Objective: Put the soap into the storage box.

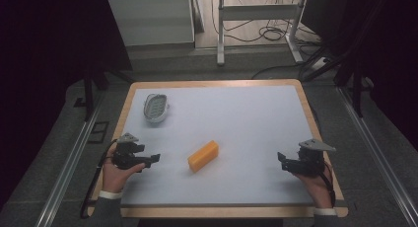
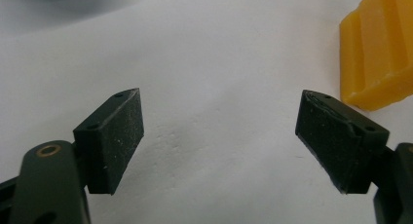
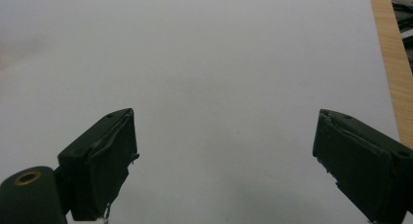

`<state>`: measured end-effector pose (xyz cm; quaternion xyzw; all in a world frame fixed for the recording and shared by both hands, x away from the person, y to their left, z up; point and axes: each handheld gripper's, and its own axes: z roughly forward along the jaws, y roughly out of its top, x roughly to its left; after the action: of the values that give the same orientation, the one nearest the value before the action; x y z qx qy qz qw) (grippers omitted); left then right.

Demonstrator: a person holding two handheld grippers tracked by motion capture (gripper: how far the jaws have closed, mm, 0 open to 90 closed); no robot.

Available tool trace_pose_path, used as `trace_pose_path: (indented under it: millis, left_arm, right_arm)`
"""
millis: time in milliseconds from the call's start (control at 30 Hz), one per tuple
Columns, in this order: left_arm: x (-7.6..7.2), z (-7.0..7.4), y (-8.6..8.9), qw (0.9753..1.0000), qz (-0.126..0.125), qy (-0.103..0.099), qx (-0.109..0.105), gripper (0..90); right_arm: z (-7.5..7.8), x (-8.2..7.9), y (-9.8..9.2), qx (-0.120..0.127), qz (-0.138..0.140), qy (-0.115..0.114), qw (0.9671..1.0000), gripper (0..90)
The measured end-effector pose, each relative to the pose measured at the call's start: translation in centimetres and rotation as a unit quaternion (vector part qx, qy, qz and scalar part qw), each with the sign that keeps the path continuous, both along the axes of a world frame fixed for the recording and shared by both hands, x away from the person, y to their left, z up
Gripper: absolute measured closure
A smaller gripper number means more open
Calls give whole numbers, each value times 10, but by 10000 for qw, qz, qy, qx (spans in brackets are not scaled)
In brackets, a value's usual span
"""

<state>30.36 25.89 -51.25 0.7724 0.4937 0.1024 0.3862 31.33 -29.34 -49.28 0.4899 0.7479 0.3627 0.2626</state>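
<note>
While your left claw [image 1: 154, 158] is standing wide and empty beside the yellow block [image 1: 203, 155] mid-bench, an off-centre closing risks skidding it away.

High view above my side, looks forward, down on table [image 1: 256, 113]. My 2 claw views sit low, close; left shares yellow block [image 2: 377, 53].

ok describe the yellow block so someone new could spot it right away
On the white mat covering the wooden table, look near the middle, between the two tools. The yellow block lies flat there, the only bright, straight-edged thing; the grey oval dish sits far back left.
</note>
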Motion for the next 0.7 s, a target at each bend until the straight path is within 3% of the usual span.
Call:
trace_pose_path:
  millis: [700]
  left_arm:
    - [-1, 0, 3, 9999, 55, -83, -105, 218]
  right_arm:
    - [-7, -1, -10, 79, -39, 179, 9998, 93]
